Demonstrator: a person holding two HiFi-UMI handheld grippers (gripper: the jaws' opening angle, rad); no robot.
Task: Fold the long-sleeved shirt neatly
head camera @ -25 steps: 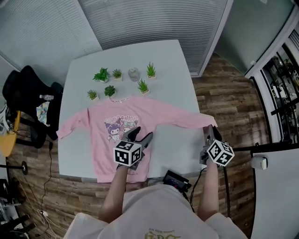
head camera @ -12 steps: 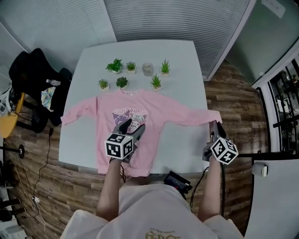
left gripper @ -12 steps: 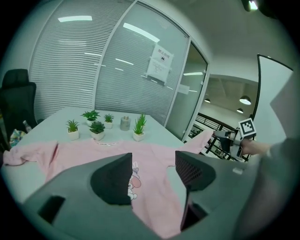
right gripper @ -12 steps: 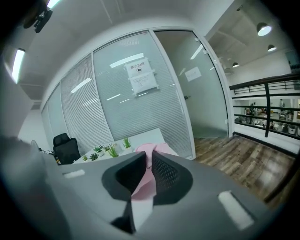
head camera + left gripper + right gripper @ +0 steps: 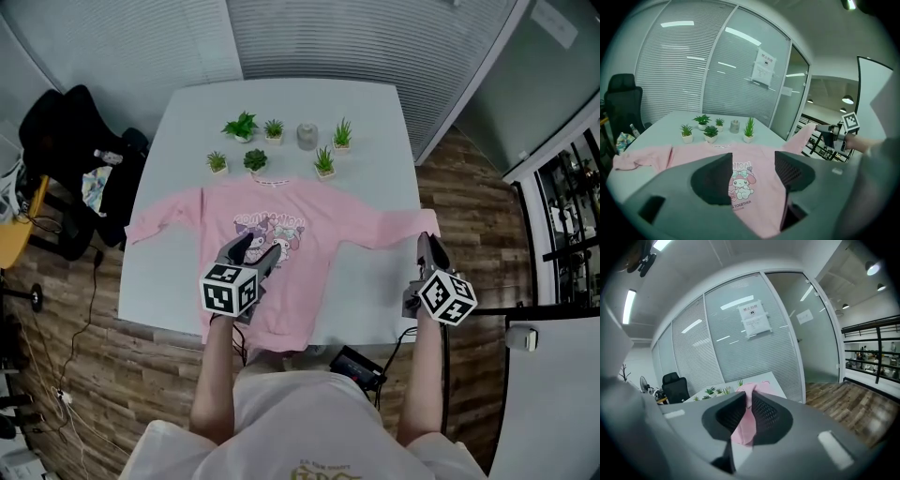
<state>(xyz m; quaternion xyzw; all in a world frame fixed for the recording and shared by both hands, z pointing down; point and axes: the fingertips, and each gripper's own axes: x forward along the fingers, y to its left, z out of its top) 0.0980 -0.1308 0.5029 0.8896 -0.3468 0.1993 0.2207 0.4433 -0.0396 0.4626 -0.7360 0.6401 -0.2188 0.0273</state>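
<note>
Wood flooring runs round a white desk that stands before glass walls with blinds. A black chair sits off the left edge.

A pink shirt lies spread flat on the desk, print side up. Its collar points to the far edge and its hem reaches the near edge. One sleeve lies out toward the left edge. The other sleeve stretches to the right edge.

Near the far edge, just beyond the collar, stand five small potted plants and a small grey pot.

The left gripper hangs over the lower half of the shirt's body. Its jaws stand spread wide, with nothing between the pads; in the left gripper view the printed cartoon shows through the gap, and the gripper is clear of the cloth.

The right gripper is at the right edge, its jaws pressed together on the cuff of that sleeve. In the right gripper view pink cloth is pinched between the pads of the gripper. From the left gripper view the held sleeve rises off the desk toward the right gripper.
</note>
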